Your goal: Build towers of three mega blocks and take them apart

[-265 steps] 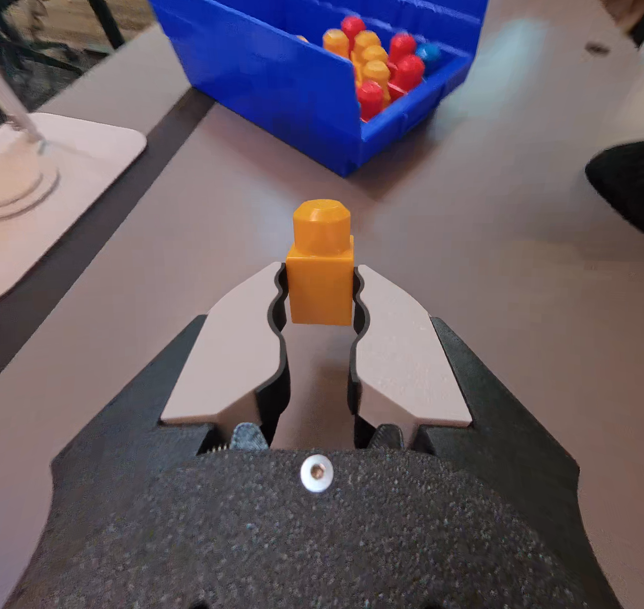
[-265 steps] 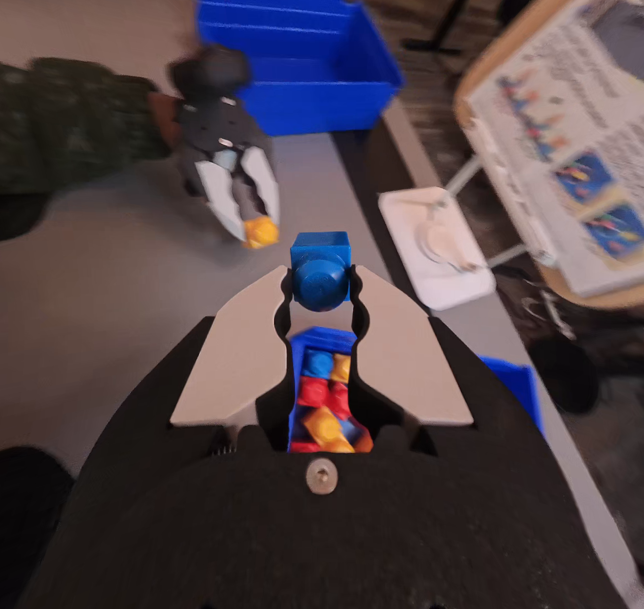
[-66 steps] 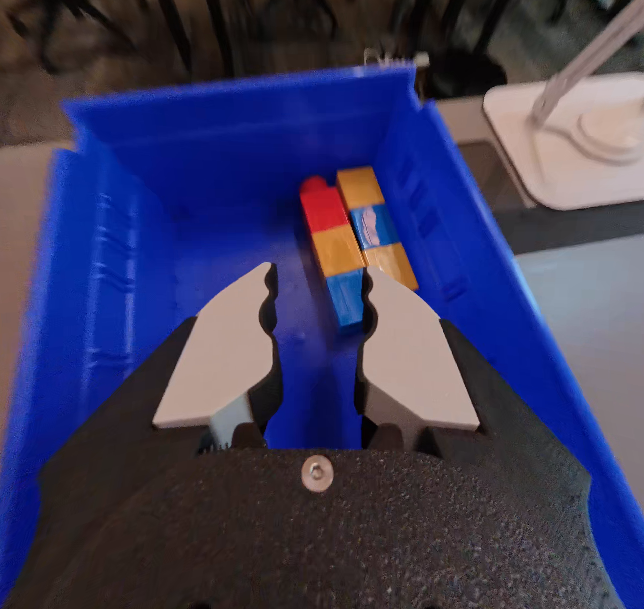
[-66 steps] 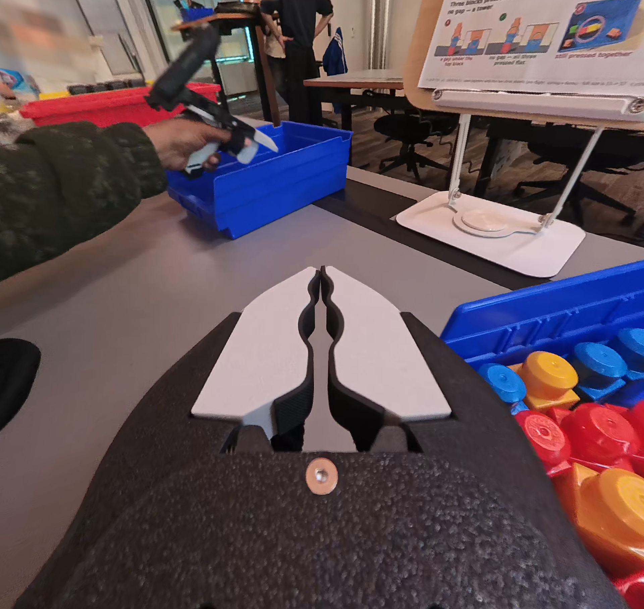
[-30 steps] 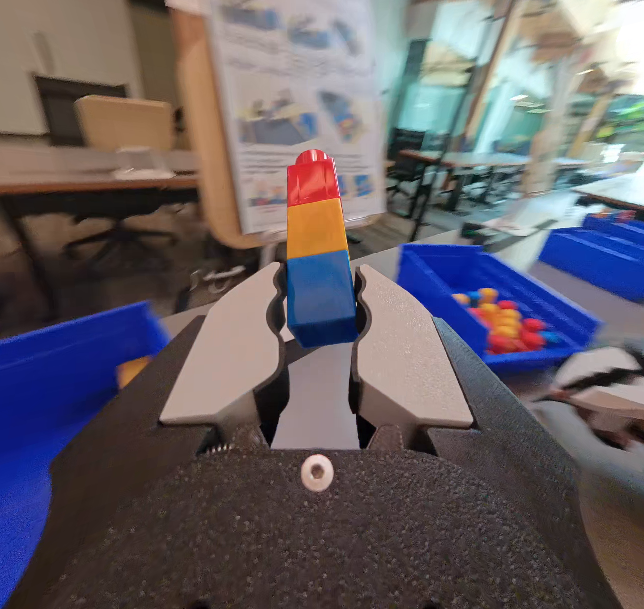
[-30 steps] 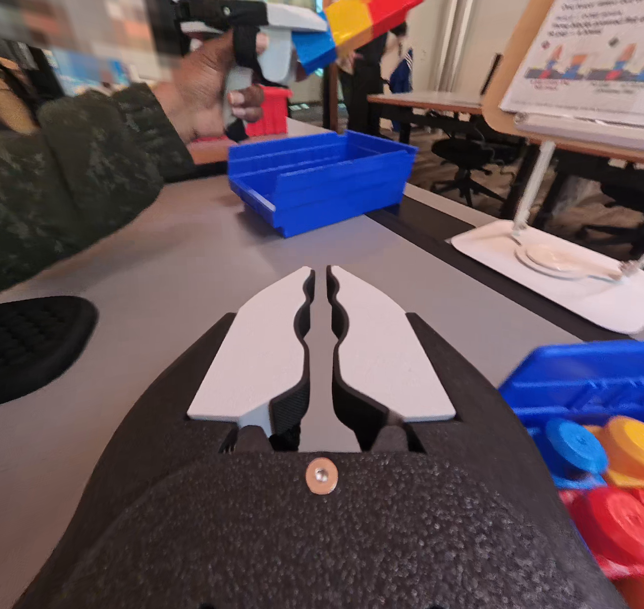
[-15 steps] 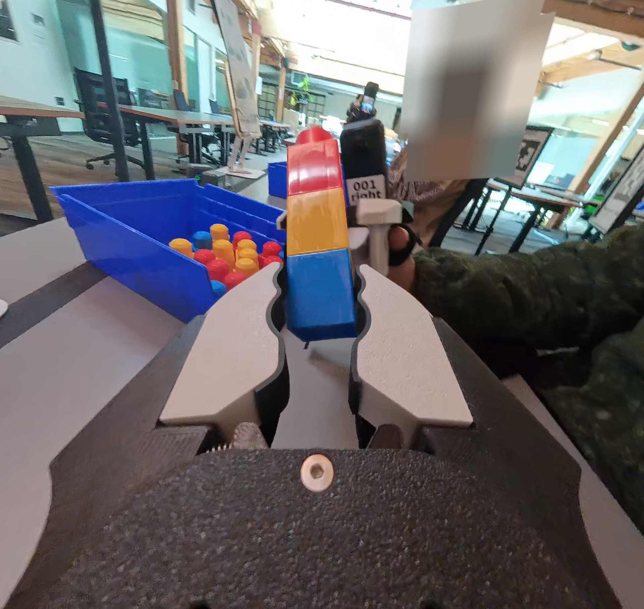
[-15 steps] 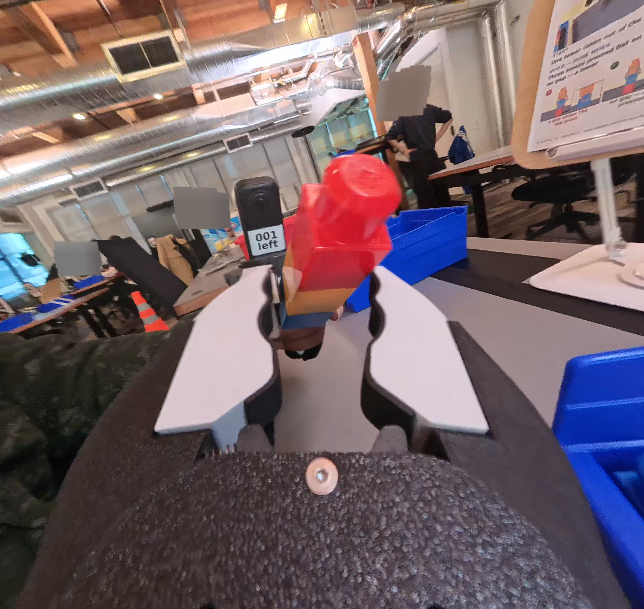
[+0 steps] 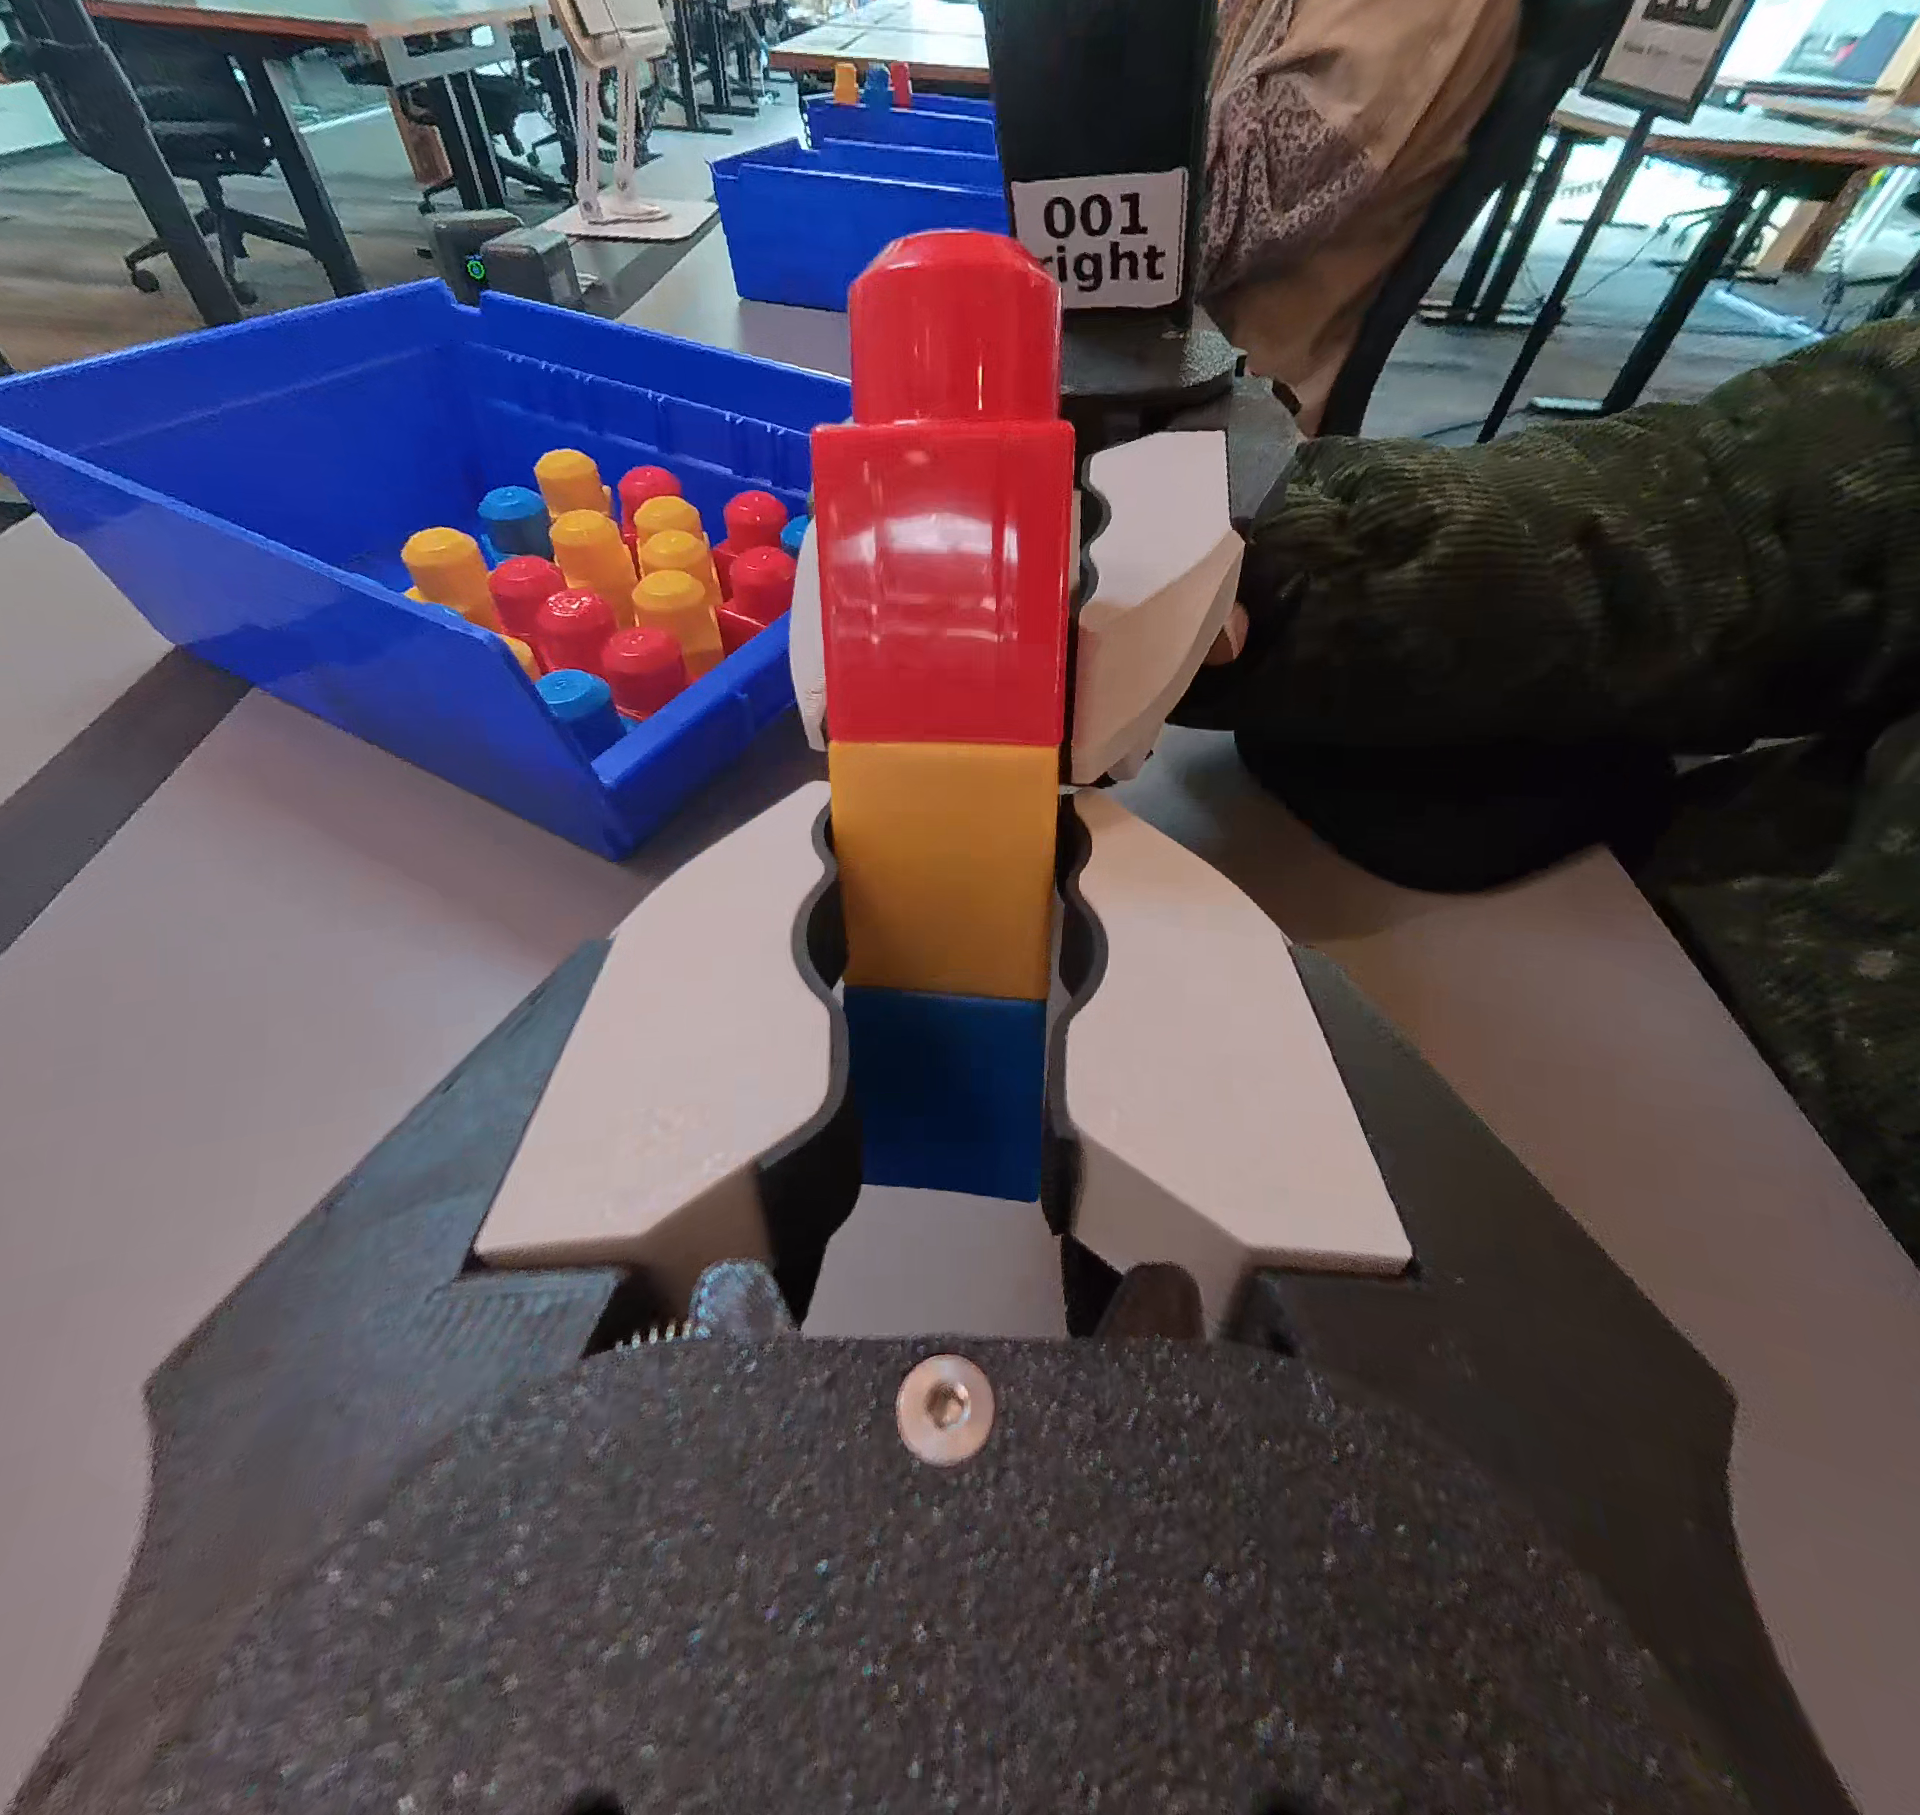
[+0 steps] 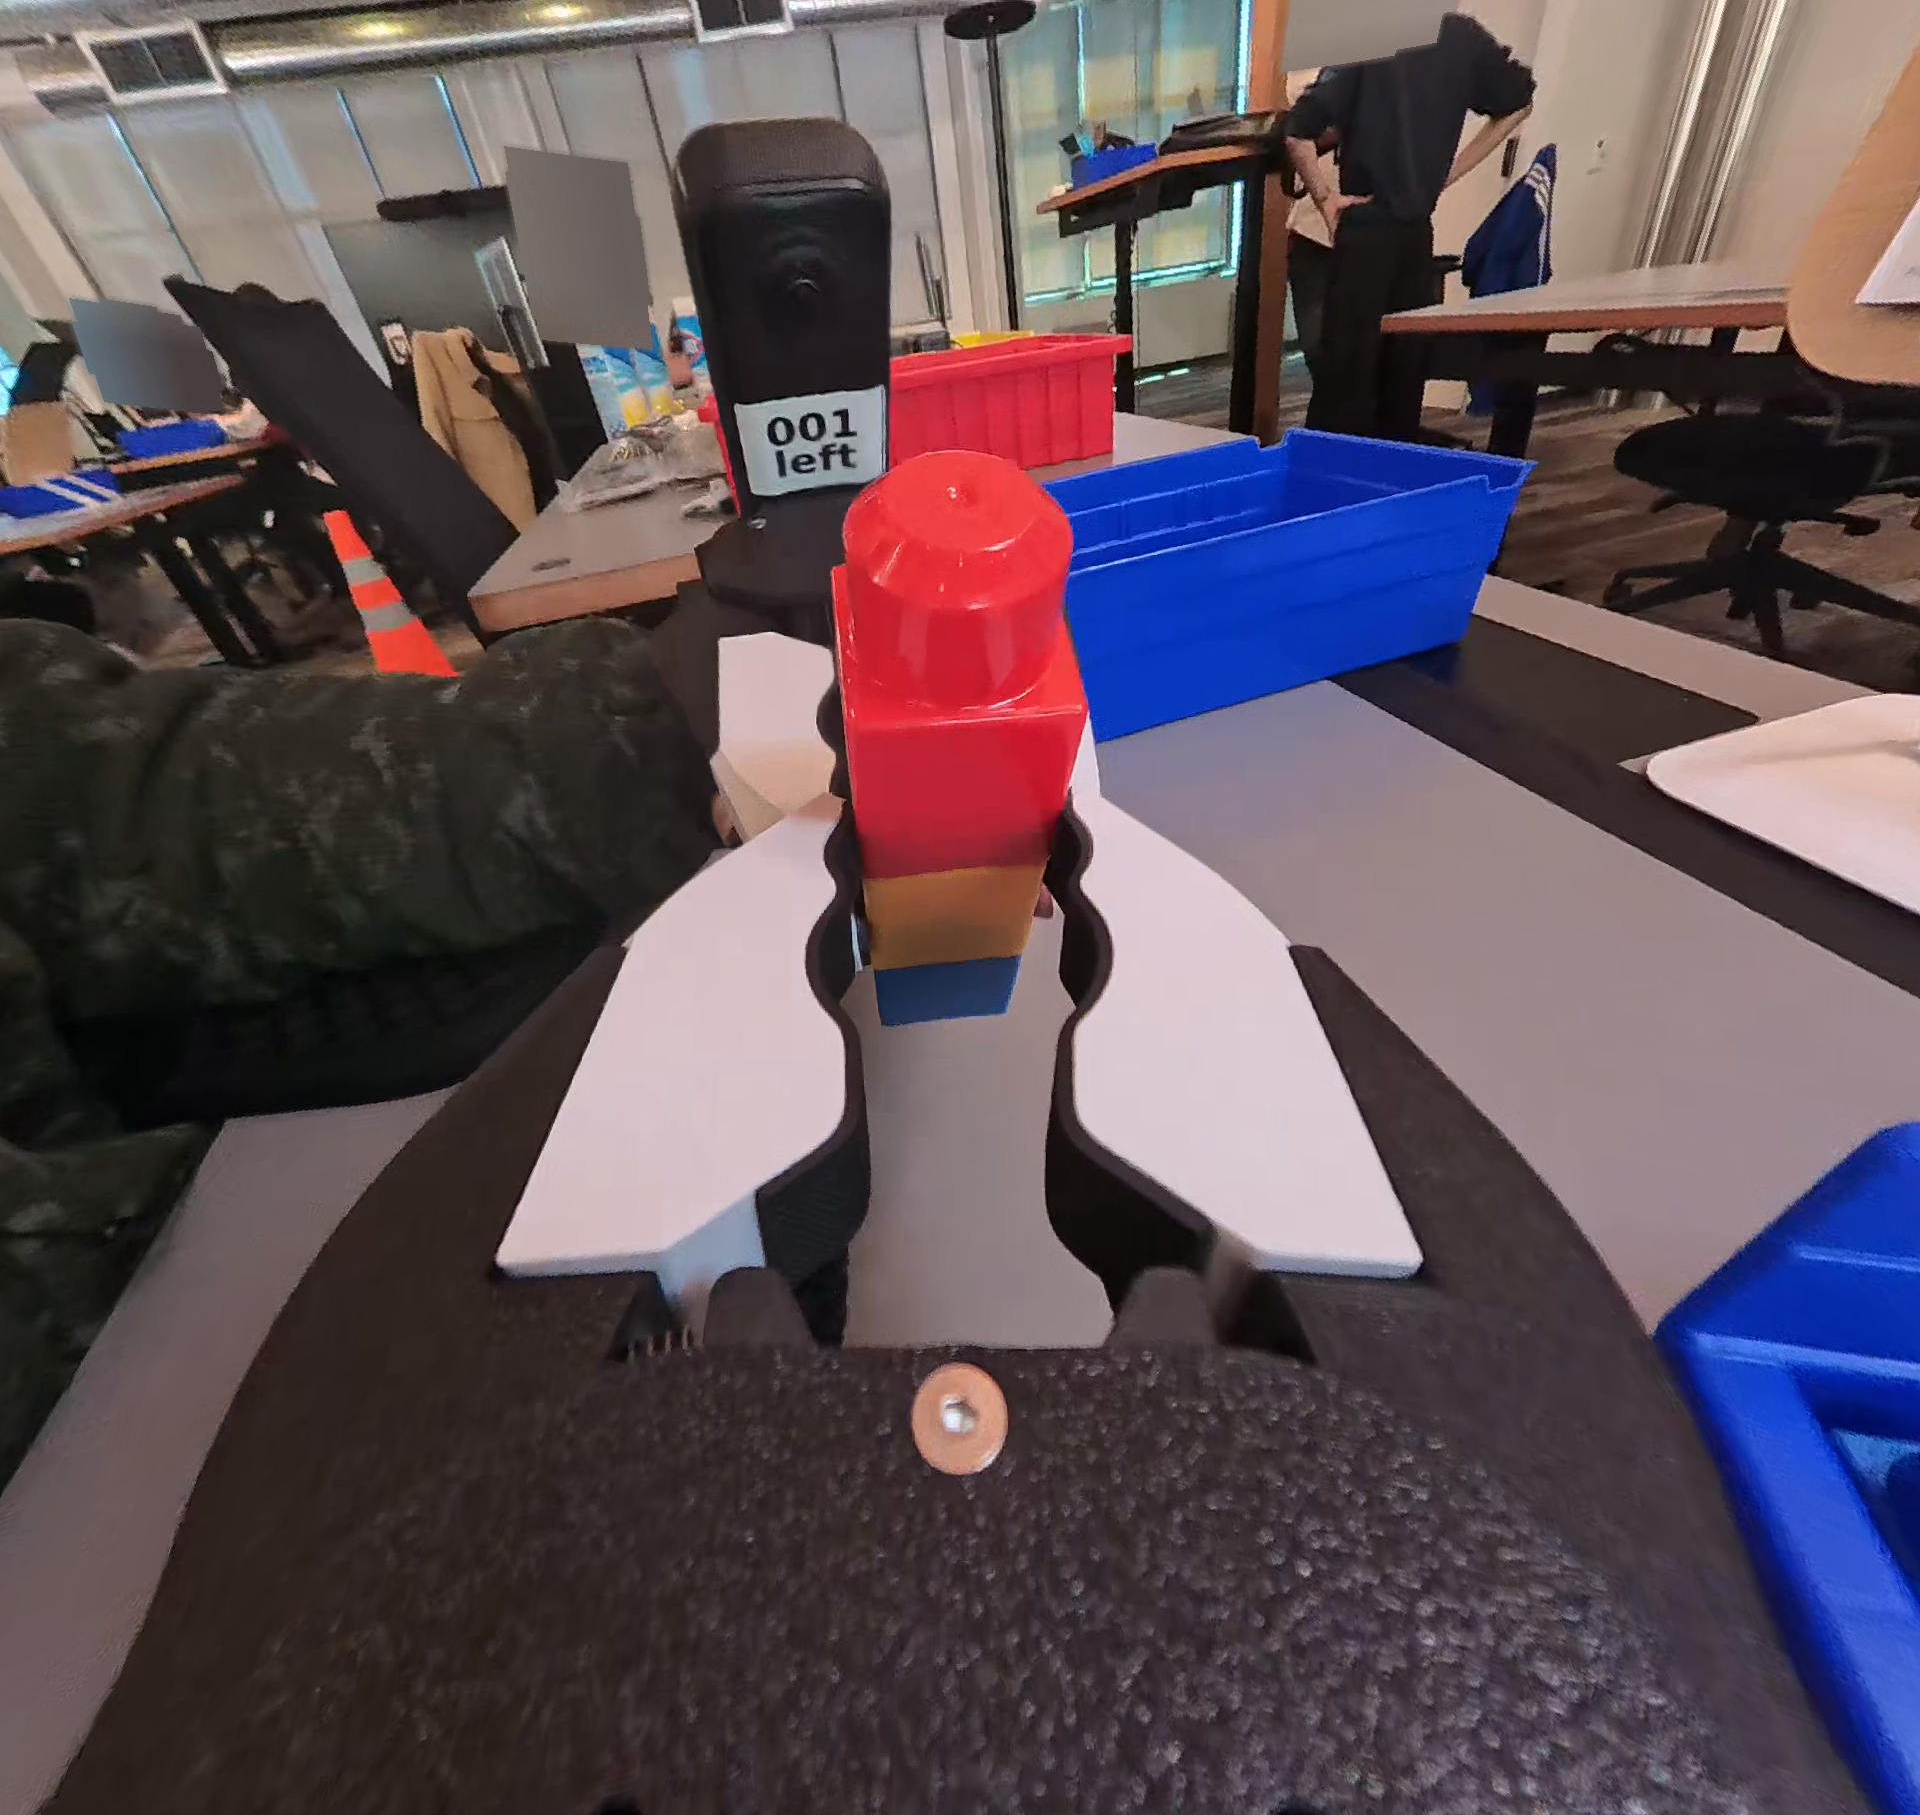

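Grey table: bearing blue bin of loose blocks at 10 o'clock.
Left gripper: clenching on tower's yellow and blue blocks.
Right gripper: fingers flanking red block; contact unclear, cannot tell if gripping.
Tower: standing upright between both grippers, at 12 o'clock in each view.

At the centre, the right gripper with white, wavy-edged plastic fingers closes around the glossy red top block of a three-block plastic tower; an orange block and a blue block sit beneath it. Just behind, toward 11 o'clock, the left gripper seems to hold the tower's lower part, though its tips are hidden. An empty-looking blue plastic bin stands on the grey tabletop at 1 o'clock.
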